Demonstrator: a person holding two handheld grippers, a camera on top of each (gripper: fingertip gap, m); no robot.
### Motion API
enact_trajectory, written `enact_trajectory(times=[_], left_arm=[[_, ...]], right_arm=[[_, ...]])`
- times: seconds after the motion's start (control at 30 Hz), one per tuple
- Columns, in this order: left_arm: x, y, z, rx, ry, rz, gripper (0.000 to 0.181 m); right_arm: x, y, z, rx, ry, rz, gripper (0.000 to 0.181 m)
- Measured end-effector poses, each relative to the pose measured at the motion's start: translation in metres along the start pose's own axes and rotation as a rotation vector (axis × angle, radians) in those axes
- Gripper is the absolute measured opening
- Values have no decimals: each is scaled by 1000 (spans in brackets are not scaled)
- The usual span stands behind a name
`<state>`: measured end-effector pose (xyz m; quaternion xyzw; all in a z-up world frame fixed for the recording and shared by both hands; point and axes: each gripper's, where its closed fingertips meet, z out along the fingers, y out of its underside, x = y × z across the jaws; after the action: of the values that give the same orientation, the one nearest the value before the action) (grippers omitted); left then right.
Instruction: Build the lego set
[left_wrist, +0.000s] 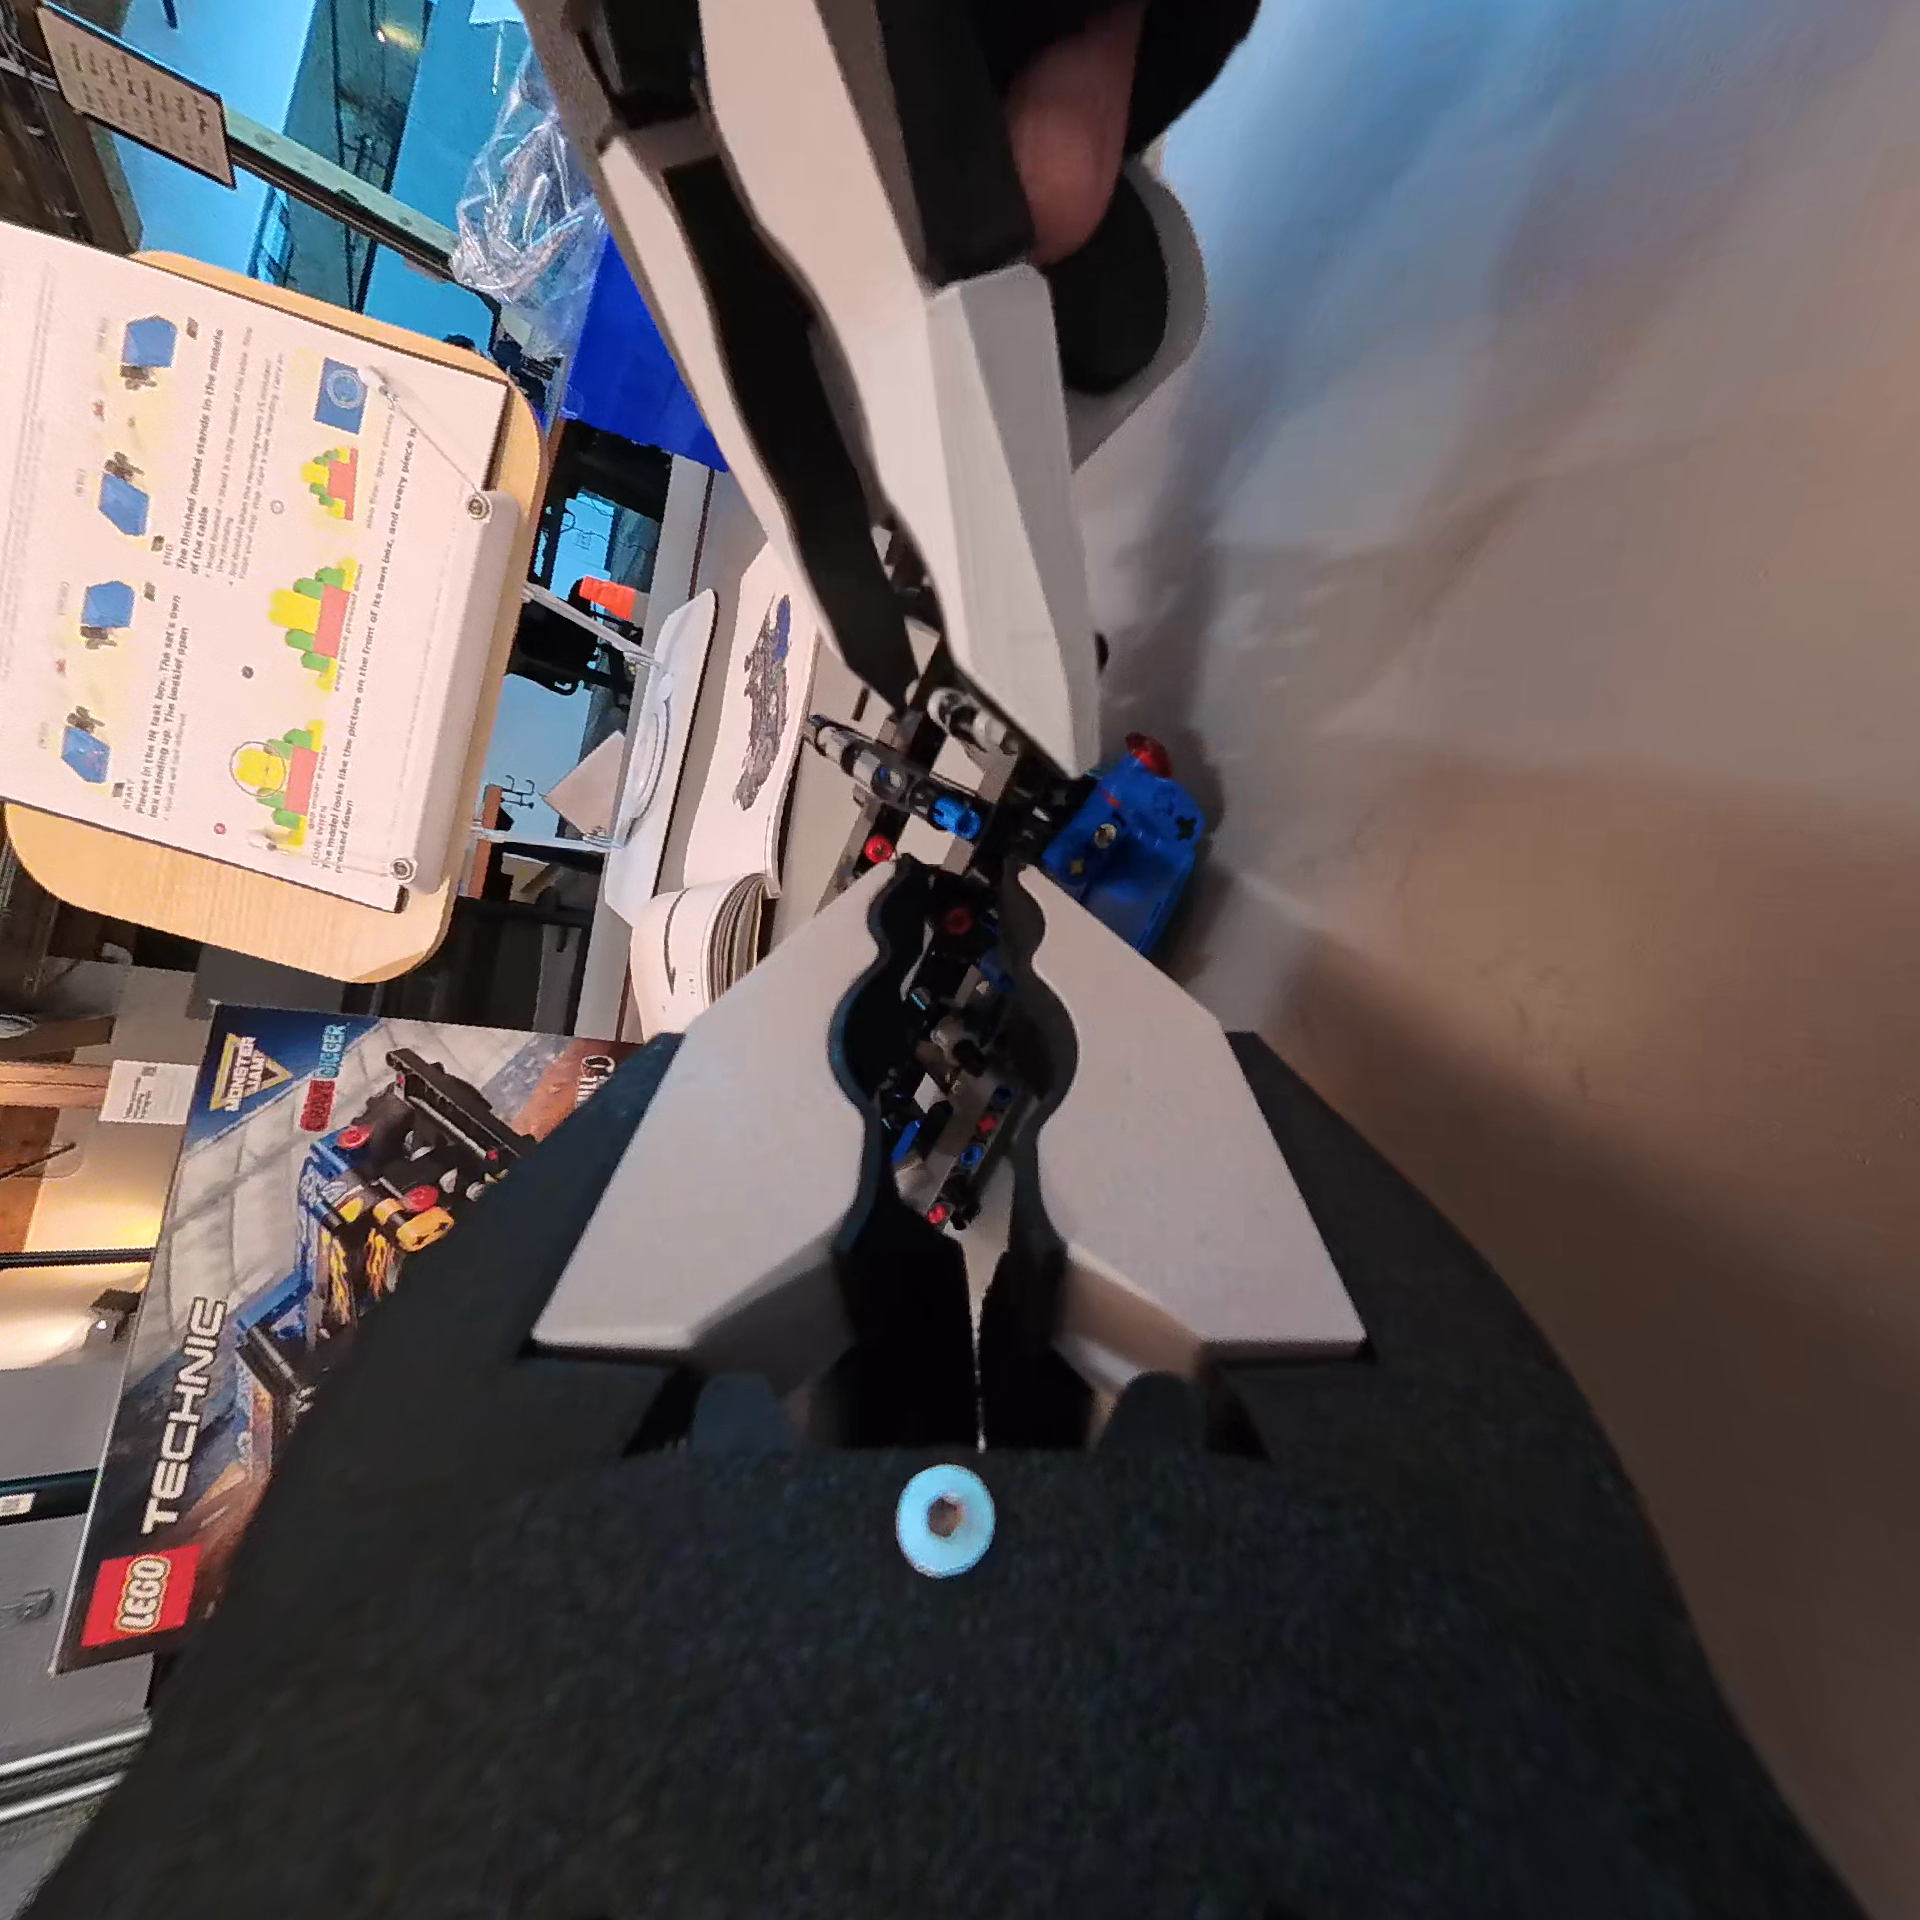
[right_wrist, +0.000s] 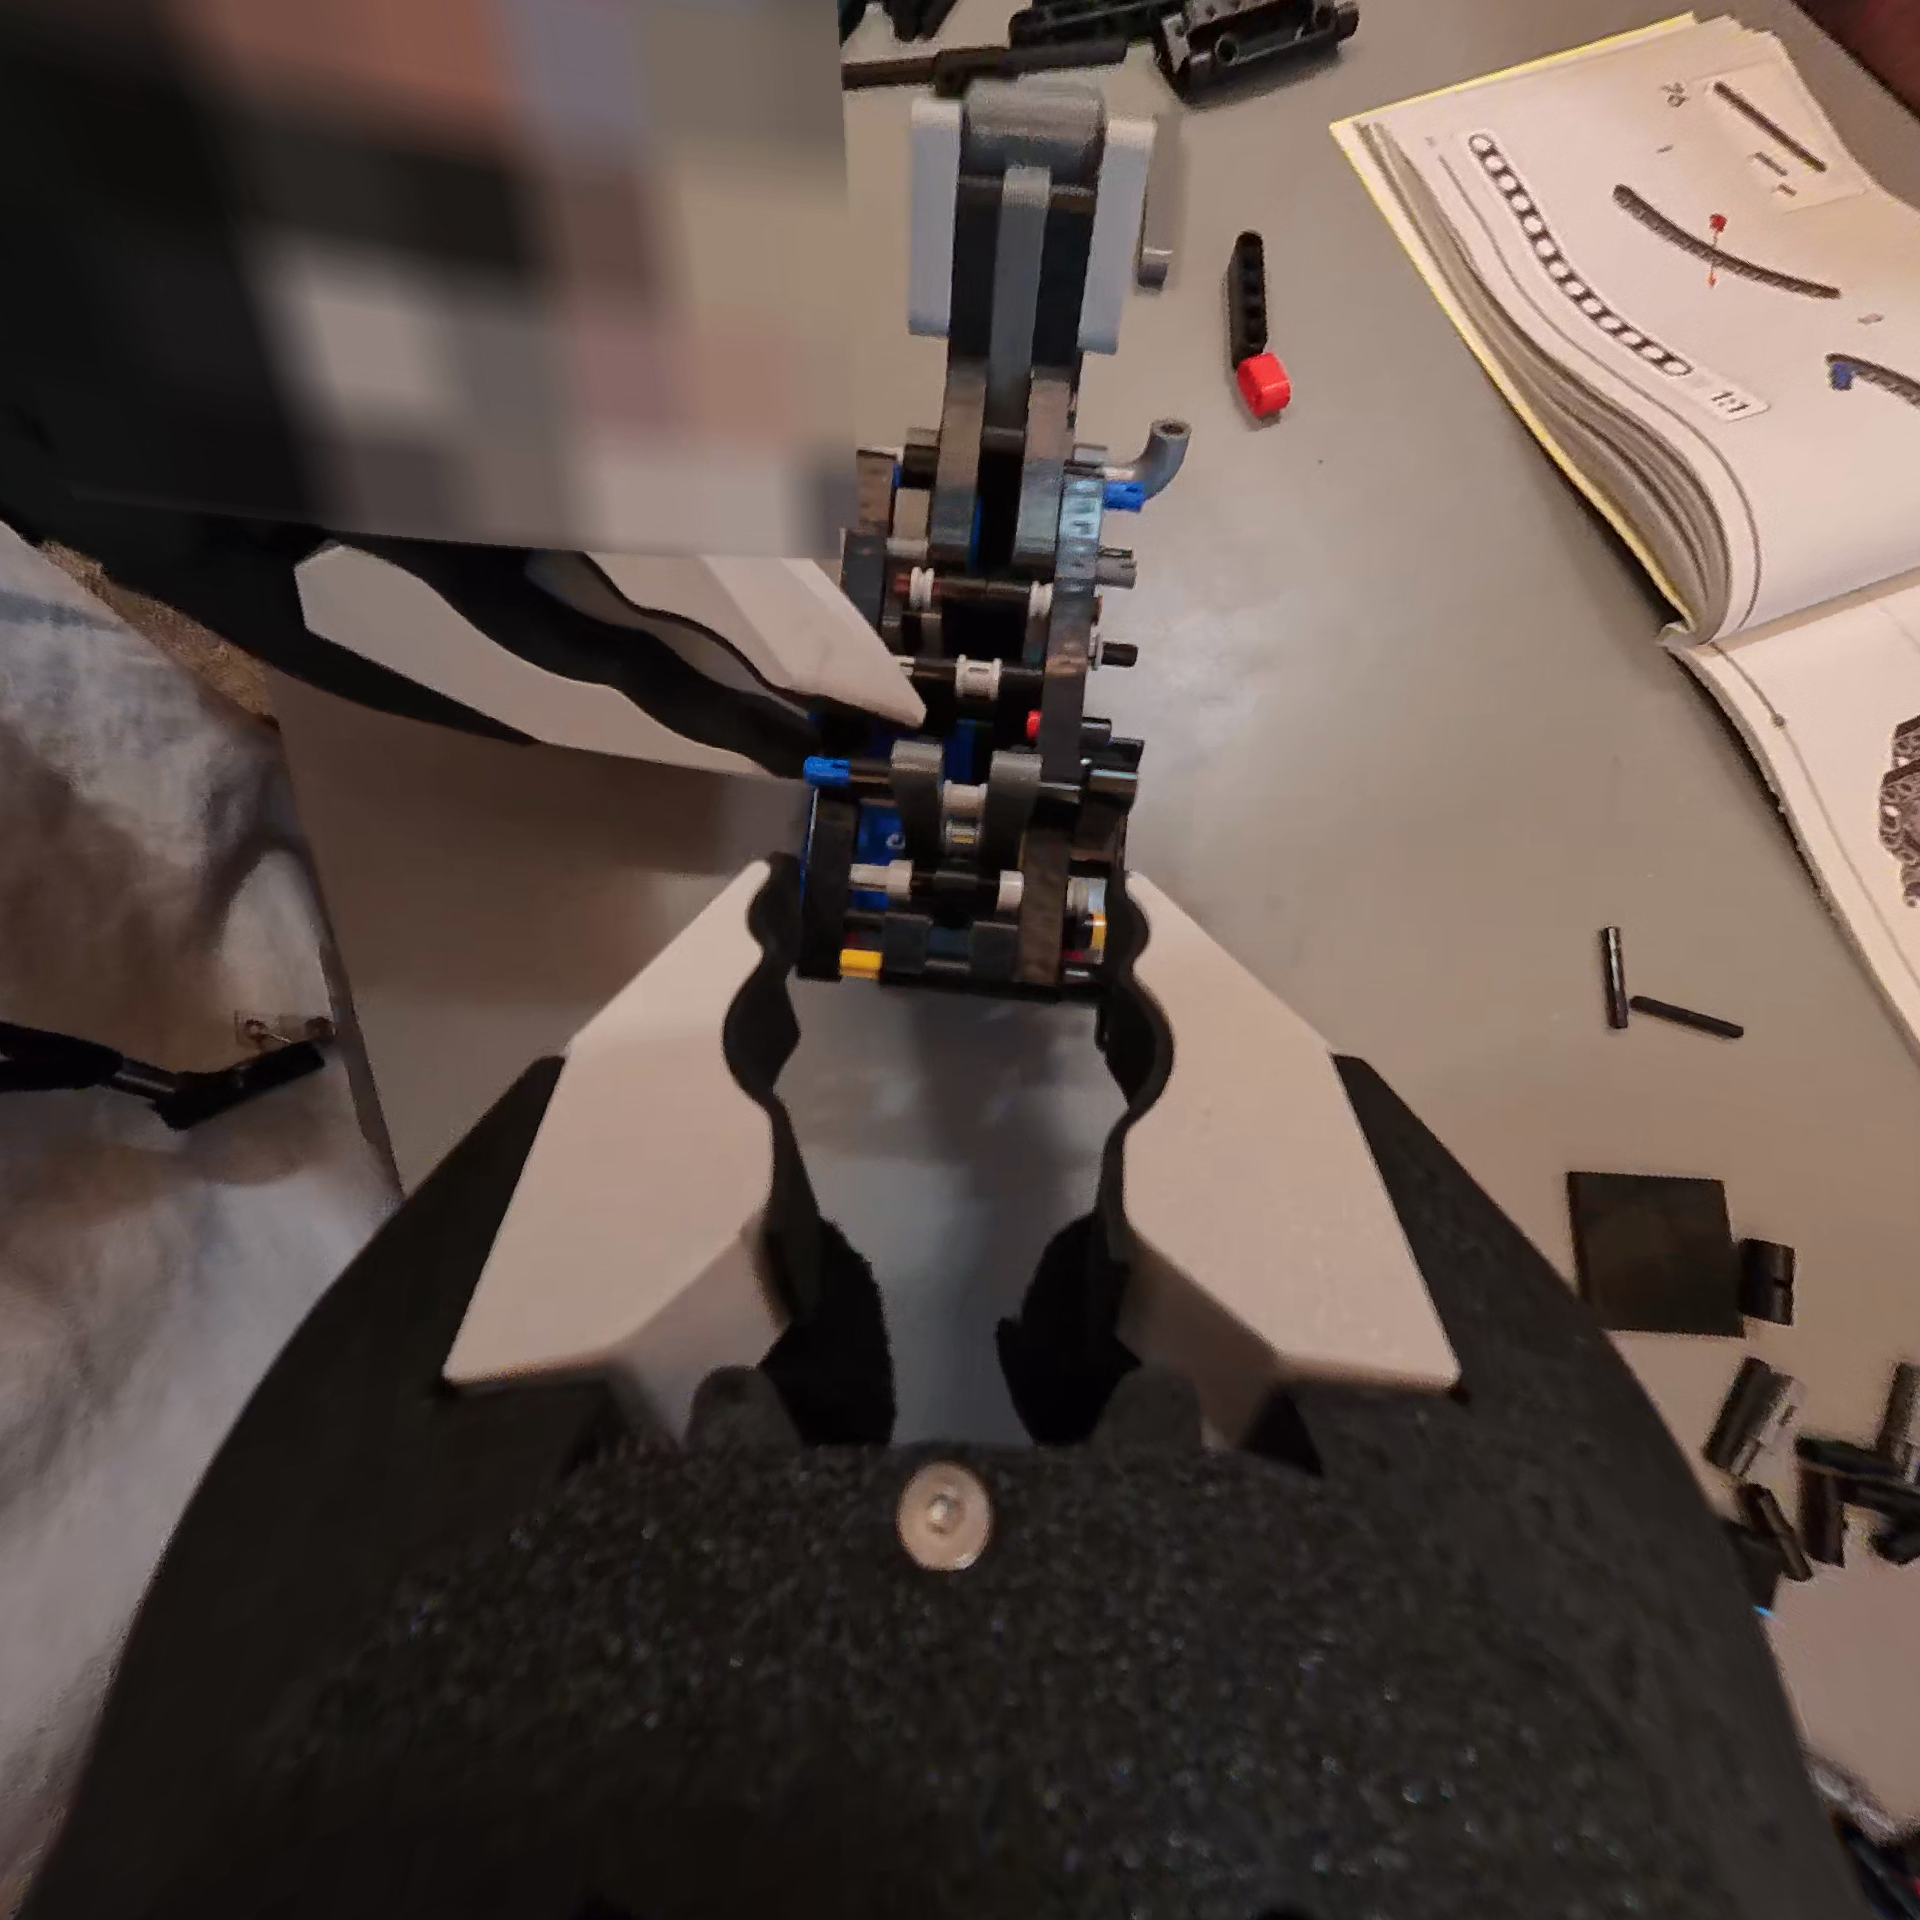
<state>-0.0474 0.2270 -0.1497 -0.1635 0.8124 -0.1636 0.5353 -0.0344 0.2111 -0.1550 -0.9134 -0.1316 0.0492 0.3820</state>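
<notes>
hidden and cut-off parts

the booklet (right_wrist: 1704, 343) runs off the right edge; the model (left_wrist: 961, 1049) sits partly hidden between the left gripper (left_wrist: 956, 914) fingers.

I see the half-built black, grey and blue lego frame (right_wrist: 971, 748) standing on end at twelve o'clock, clamped between both grippers.

The lego frame (right_wrist: 977, 790) is hard, slightly glossy plastic in black, blue and grey, held between matt grey jaws with black, seemingly rubbery linings. The right gripper (right_wrist: 951, 935) has a rough, grainy black body with a shiny metal screw (right_wrist: 943, 1519). The table (right_wrist: 1403, 831) looks smooth and matt grey; the booklet (right_wrist: 1683, 312) is paper, the box (left_wrist: 312, 1247) glossy printed card.
</notes>
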Motion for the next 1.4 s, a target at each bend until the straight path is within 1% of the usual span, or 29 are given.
enact_trajectory(times=[0.03, 0.07, 0.17, 0.3, 0.4, 0.5, 0.57, 0.63, 0.7, 0.73, 0.77, 0.8, 0.83, 0.9, 0.97, 1.03, 1.1, 1.17, 1.3, 1.4], left_arm=[[0, 0, 0, 1, 3, 1, 11], [0, -1, 0, 4, 4, 2, 11], [0, -1, 1, -2, 5, 2, 11], [1, -3, 3, -8, 20, -20, 11], [2, -4, 5, -14, 19, -5, 11], [3, -5, 5, -6, 48, -46, 13], [6, -5, 0, 2, 115, -100, 23], [0, -2, -12, 9, 199, -178, 35], [-9, -5, -27, 42, 326, -281, 37], [-13, -7, -33, 54, 407, -344, 42], [-13, -9, -38, 42, 517, -413, 52], [-12, -9, -40, 21, 619, -467, 59], [-14, -9, -39, 9, 691, -499, 62], [-15, -11, -34, -4, 790, -507, 65], [-17, -12, -24, -24, 817, -460, 66], [-18, -3, -10, -107, 812, -377, 68], [-14, 1, -1, -152, 848, -322, 66], [-8, 3, 3, -198, 918, -324, 64], [2, 9, 6, -254, 1013, -346, 51], [3, 11, 4, -266, 1043, -338, 50]], right_arm=[[-2, 2, -1, -19, -12, -11, 63], [-3, 3, -2, -36, -12, -16, 64], [-2, 4, -3, -67, 6, -24, 54], [1, 7, -5, -113, 5, -37, 53], [2, 8, -5, -106, 1, -72, 52], [3, 8, -6, -94, -22, -76, 52], [3, 8, -6, -95, -44, -113, 52], [3, 9, -7, -96, -80, -151, 52], [4, 10, -8, -101, -107, -182, 52], [4, 10, -8, -103, -121, -197, 52], [5, 10, -8, -106, -136, -209, 52], [6, 10, -8, -112, -148, -219, 52], [7, 10, -8, -118, -155, -234, 52], [9, 10, -8, -127, -166, -254, 52], [10, 10, -8, -128, -172, -272, 52], [10, 10, -8, -109, -185, -281, 53], [10, 10, -8, -86, -196, -282, 53], [10, 10, -8, -73, -201, -286, 53], [10, 9, -8, -38, -204, -297, 53], [10, 9, -8, -13, -215, -289, 53]])
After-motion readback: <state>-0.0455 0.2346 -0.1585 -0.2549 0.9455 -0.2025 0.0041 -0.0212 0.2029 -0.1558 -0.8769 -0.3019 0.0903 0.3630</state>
